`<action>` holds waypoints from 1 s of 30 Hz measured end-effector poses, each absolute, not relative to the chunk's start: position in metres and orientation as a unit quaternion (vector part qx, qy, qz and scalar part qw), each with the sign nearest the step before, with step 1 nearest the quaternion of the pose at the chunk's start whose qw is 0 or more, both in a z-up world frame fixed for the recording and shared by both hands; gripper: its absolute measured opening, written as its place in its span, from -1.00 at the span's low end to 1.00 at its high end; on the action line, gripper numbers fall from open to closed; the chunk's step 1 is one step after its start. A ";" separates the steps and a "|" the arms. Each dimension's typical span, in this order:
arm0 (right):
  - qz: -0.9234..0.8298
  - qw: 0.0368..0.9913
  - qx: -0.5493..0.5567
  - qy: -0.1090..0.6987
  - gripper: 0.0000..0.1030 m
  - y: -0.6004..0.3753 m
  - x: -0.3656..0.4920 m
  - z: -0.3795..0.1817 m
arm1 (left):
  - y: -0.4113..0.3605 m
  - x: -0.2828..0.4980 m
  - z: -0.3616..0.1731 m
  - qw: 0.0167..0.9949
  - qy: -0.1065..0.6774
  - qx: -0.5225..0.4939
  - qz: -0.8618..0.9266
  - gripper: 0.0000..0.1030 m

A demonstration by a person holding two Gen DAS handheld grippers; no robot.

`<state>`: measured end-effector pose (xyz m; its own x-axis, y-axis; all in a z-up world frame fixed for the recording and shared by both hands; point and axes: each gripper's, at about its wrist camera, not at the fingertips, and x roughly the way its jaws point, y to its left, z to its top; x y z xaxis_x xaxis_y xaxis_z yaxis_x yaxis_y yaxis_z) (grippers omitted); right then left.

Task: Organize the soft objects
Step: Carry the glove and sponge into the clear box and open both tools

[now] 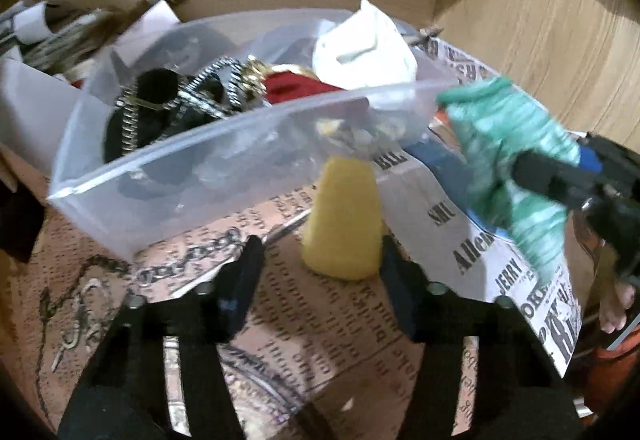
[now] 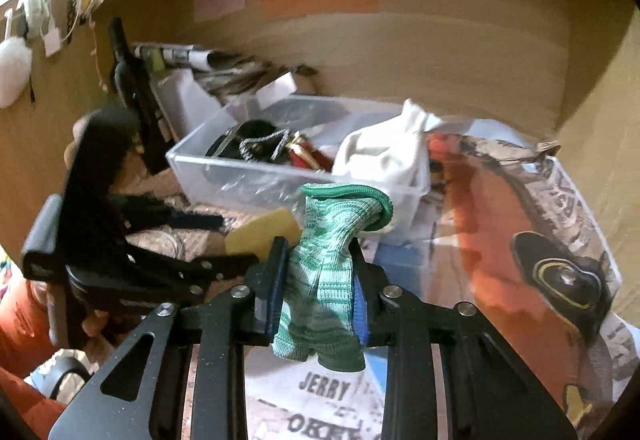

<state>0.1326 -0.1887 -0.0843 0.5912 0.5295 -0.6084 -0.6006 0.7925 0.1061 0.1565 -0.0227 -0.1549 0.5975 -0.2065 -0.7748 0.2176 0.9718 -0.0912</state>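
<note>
My right gripper (image 2: 318,260) is shut on a green striped sock (image 2: 324,264) and holds it above the printed paper, just in front of the clear plastic bin (image 2: 256,176). The sock also shows in the left wrist view (image 1: 516,160). My left gripper (image 1: 320,260) is open, its fingers on either side of a yellow sponge (image 1: 344,220) that lies on the paper against the bin (image 1: 200,176). The sponge shows in the right wrist view (image 2: 264,234). The bin holds a white cloth (image 1: 368,52), a red cloth (image 1: 296,88) and a black item with metal trim (image 1: 160,108).
Printed newspaper-style sheets (image 1: 304,340) cover the shelf floor. Wooden walls (image 2: 400,56) close in the back and right side. Papers and a white box (image 2: 180,100) sit behind the bin at the left. A poster with a black bird (image 2: 556,276) lies at the right.
</note>
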 end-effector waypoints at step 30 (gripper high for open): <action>0.321 0.923 -0.042 0.210 -0.50 -0.163 0.162 -0.015 | 0.033 0.118 -0.043 0.962 0.270 -0.015 -0.045 -0.38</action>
